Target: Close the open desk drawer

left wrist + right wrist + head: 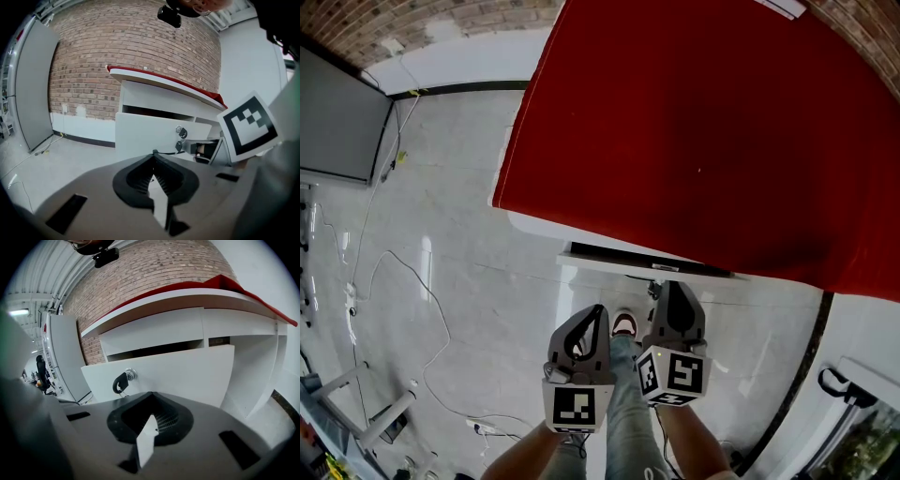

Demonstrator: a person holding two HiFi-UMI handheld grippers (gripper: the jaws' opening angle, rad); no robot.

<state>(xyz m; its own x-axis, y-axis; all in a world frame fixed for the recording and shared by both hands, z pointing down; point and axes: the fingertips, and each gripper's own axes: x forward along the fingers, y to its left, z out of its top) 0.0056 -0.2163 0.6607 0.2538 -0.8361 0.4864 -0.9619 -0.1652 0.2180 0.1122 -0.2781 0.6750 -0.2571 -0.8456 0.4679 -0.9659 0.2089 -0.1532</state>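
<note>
The white drawer (649, 263) stands pulled out a little from under the red-topped desk (694, 122), with a dark gap above its front panel (183, 371). A key (120, 381) hangs in the lock on that panel (145, 133). My right gripper (673, 286) is shut with nothing in it, and its tip (150, 393) is close to the drawer front, just right of the key. My left gripper (598, 311) is also shut and empty. It hangs lower and further back from the drawer, pointing at the panel (154, 152).
A grey tiled floor with thin white cables (403, 281) lies to the left. A large grey panel (333, 122) leans at the brick wall (117, 42). The person's shoe (624, 325) and legs are below the grippers. A dark floor strip (802, 375) runs at the right.
</note>
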